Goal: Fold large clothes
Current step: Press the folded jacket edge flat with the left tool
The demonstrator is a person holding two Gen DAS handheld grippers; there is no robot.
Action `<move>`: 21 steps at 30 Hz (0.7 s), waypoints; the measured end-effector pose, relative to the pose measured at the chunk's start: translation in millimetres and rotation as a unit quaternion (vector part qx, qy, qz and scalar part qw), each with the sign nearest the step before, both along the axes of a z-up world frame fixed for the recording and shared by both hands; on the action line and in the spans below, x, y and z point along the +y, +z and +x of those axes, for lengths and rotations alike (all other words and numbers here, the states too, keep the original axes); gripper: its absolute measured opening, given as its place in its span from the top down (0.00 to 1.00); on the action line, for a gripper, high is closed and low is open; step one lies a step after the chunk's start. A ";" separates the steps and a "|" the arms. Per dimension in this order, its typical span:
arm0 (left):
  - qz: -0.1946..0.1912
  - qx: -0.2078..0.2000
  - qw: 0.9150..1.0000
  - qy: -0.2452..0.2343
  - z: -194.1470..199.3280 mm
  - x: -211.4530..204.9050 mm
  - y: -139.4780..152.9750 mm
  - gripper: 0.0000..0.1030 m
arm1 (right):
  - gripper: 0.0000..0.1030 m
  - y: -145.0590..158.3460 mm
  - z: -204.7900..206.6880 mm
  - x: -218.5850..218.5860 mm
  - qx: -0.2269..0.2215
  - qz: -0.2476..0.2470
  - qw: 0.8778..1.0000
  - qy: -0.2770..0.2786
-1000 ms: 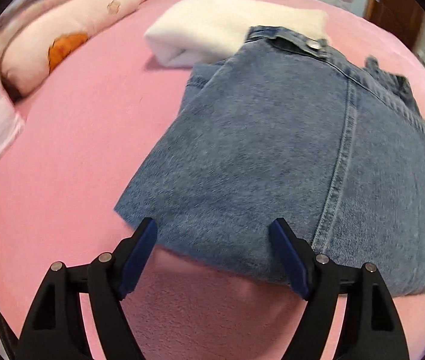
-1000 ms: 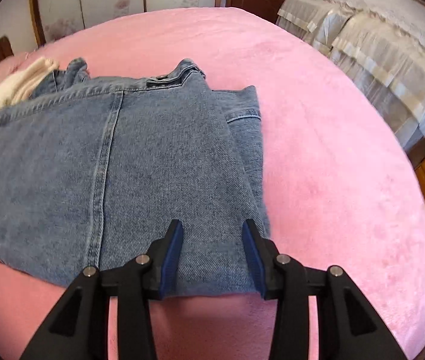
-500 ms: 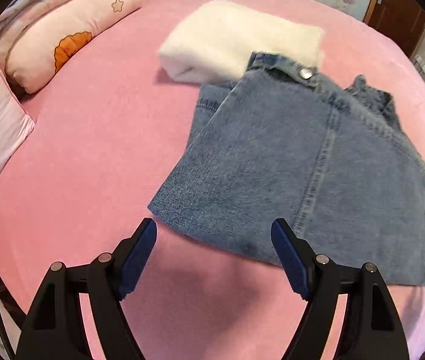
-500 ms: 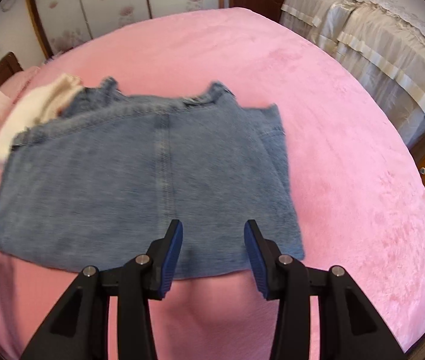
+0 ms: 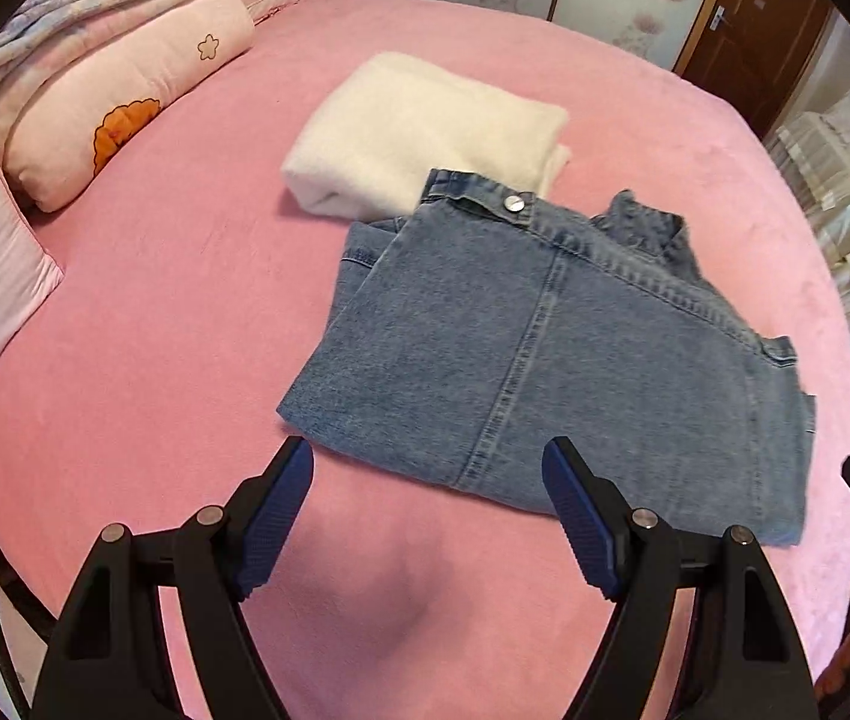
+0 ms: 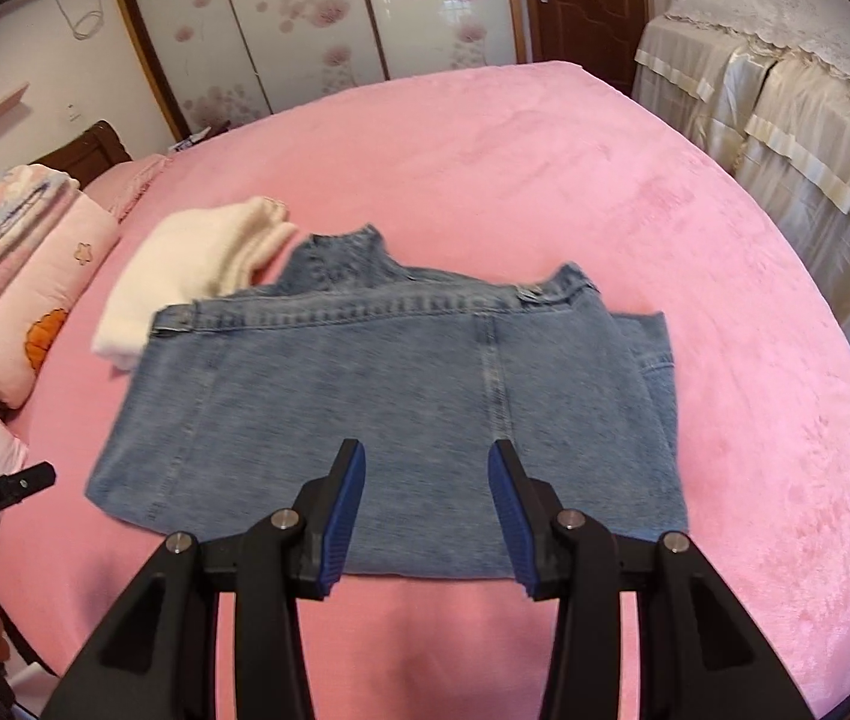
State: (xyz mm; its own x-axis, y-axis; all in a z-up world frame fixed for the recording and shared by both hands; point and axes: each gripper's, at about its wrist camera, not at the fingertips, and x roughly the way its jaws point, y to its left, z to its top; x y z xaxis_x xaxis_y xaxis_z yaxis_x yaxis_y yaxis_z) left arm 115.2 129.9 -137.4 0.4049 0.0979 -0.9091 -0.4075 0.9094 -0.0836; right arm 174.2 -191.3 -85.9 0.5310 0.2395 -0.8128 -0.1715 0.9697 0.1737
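1. The bed (image 5: 185, 276), covered in pink plush, carries everything; its soft nap should keep cloth from sliding much.
2. The denim garment (image 5: 545, 360) lies folded into a compact rectangle near the bed's middle, its far edge just overlapping the folded white garment (image 5: 425, 126). A pillow (image 5: 113, 102) with an orange print sits well apart at the left.
3. Handling, as a judgement: the denim looks thick and fairly heavy, stiff enough to hold a crease yet limp when lifted; stacked layers will want to slip apart. The best hold is likely at the near corners or the seamed edge, pinching all layers together.
4. The left tongs (image 5: 428, 516) stand wide open and empty, hovering just short of the garment's near-left edge.
5. The right tongs (image 6: 425, 516) are also parted and hold nothing, poised over the near edge.
6. The metal snap button (image 5: 514, 203) on the waistband marks the far side; the fold looks essentially complete.
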 end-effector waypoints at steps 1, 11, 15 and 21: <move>-0.005 -0.001 1.000 0.000 -2.3 -1.1 1.5 0.25 | 0.58 4.8 -2.0 4.7 -0.006 0.004 1.000 0.006; -0.237 -0.024 0.970 0.057 -40.2 11.8 -76.9 0.25 | 0.57 -5.4 -26.0 60.5 -0.053 -0.015 0.995 0.082; -0.263 -0.039 0.960 0.089 -52.5 16.8 -123.7 0.25 | 0.57 -30.5 -35.2 83.7 -0.055 -0.020 0.992 0.114; -0.298 -0.100 0.942 0.114 -46.8 33.2 -171.0 0.26 | 0.57 -66.5 -41.1 105.6 -0.051 -0.025 0.988 0.142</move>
State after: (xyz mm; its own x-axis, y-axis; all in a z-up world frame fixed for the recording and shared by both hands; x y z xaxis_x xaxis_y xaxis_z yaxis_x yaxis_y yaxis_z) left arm 68.4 163.0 -308.5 0.6042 -0.3013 -0.7377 -0.5088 0.5666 -0.6481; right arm 133.0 -85.7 -152.4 0.5273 0.3511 -0.7737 -0.4520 0.8870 0.0945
